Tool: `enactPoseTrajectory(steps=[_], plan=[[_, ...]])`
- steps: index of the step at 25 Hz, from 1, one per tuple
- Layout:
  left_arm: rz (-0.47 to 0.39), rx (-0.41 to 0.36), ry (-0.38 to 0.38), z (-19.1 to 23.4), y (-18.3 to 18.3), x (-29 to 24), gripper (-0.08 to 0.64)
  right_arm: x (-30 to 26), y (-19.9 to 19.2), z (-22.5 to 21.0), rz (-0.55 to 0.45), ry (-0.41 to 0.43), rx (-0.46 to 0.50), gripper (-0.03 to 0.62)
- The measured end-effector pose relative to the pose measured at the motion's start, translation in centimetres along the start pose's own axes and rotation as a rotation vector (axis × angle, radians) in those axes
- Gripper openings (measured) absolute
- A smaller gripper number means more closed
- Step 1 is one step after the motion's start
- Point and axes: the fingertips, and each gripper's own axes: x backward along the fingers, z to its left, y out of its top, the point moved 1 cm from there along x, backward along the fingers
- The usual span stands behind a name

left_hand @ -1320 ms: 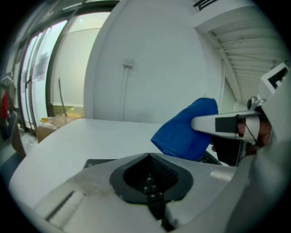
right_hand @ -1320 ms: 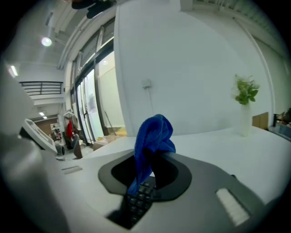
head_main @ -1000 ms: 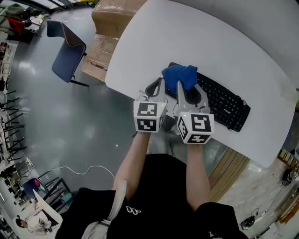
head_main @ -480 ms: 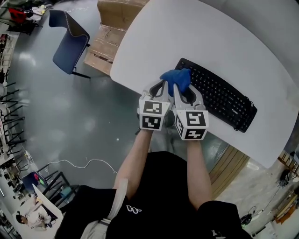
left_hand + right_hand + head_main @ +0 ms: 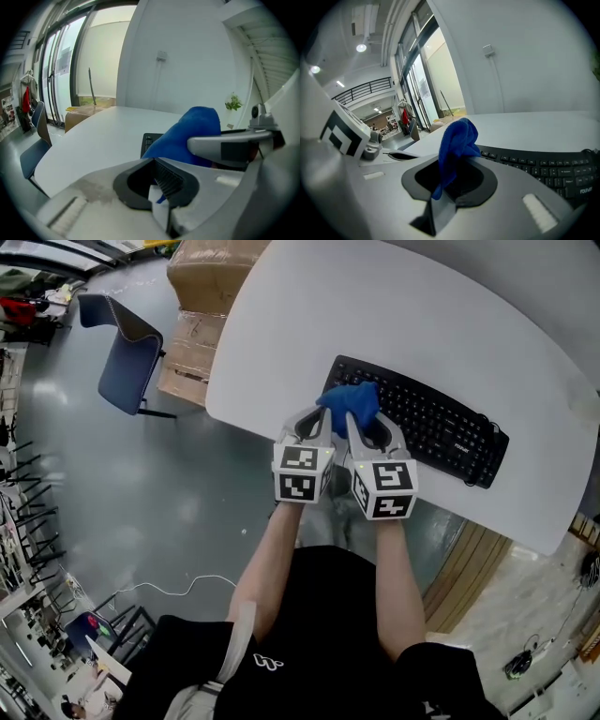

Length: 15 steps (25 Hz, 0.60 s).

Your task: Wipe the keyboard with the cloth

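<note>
We judge the wiping barely begun: the cloth [image 5: 349, 402] sits bunched over one end of the keyboard [image 5: 441, 427], with the other keys on the desk [image 5: 450, 324] left to cover. Our right tool [image 5: 373, 432] is clamped on the cloth. The left tool [image 5: 312, 424], pressed together just beside it, seems to nip a corner.

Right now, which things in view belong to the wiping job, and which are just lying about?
Job in hand:
cloth
keyboard
left gripper
right gripper
table

Lying about:
chair
cardboard boxes
</note>
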Motion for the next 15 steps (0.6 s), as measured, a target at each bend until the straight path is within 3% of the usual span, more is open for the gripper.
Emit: enactPoseTrajectory(steps=[15], plan=[[0.027,-0.032,-0.065,-4.1,-0.6,-1.3,0.000,3.4,-1.3,-4.1,-0.029,-0.108,-0.055,0.072]])
